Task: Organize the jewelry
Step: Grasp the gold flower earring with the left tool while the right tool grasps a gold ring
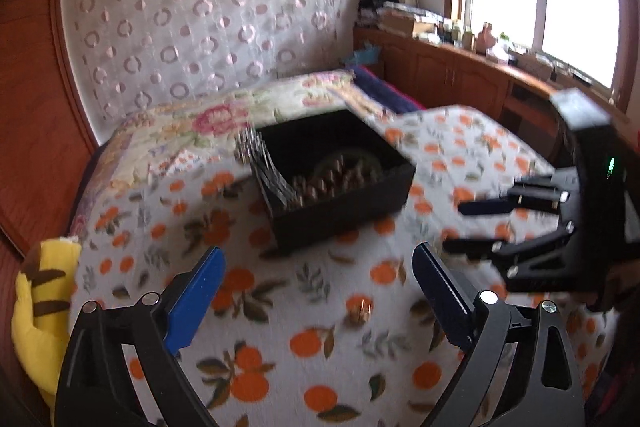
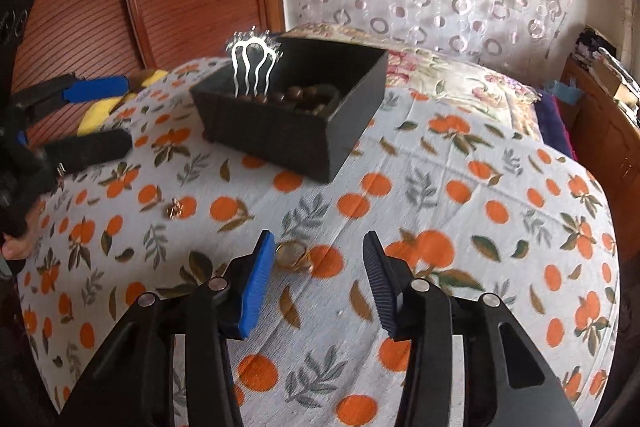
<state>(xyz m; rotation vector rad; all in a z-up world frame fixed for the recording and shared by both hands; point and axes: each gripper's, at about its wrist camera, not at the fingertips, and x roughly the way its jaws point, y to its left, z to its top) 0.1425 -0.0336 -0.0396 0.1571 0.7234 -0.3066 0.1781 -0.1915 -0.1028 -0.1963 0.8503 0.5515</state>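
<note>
The right gripper (image 2: pixel 318 267) hovers low, fingers wide, over a gold ring (image 2: pixel 294 255) lying on the orange-print bedspread (image 2: pixel 460 163) just beside its blue finger. A small gold earring (image 2: pixel 174 207) lies farther left. The left gripper (image 1: pixel 316 277) hangs with fingers wide too. Beyond, the black rectangular box (image 2: pixel 296 107) holds brown beads (image 2: pixel 298 95) and an upright silver hair comb (image 2: pixel 253 63).

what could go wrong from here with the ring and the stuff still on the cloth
1. The ring lies flat beside the right gripper's blue finger, not centred between the open jaws; closing now could push it aside.
2. The small earring sits on busy orange-print cloth and is easy to miss.
3. The hair comb stands against the box edge; a nudge from the open left gripper might tip it out.
</note>
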